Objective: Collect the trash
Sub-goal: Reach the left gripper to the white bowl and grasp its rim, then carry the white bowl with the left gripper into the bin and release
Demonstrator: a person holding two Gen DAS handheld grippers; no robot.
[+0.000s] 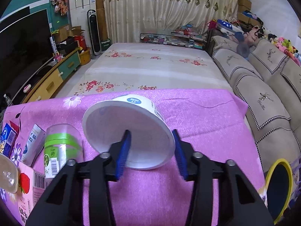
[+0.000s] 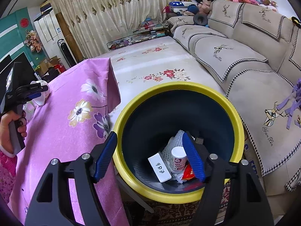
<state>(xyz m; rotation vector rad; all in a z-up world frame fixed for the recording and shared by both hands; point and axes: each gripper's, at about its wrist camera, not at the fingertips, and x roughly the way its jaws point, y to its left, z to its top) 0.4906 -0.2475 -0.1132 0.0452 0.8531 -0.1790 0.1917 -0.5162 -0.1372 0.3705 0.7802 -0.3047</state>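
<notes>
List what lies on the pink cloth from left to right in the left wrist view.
Blue-and-white carton → white box with blue print → clear plastic bottle with green label → white paper cup on its side, its rim between the left claw's blue pads → yellow-rimmed bin, beyond the cloth's right edge.

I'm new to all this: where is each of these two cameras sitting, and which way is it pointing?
Left wrist view: sits on the left hand-held gripper, looking along its blue fingers across the pink cloth at a tipped white cup between them; no hand shows.
Right wrist view: sits on the right hand-held gripper, looking down into the yellow-rimmed bin holding trash; the person's left hand shows at the left edge.
Shared: the cup, pink cloth, bin and sofa.
</notes>
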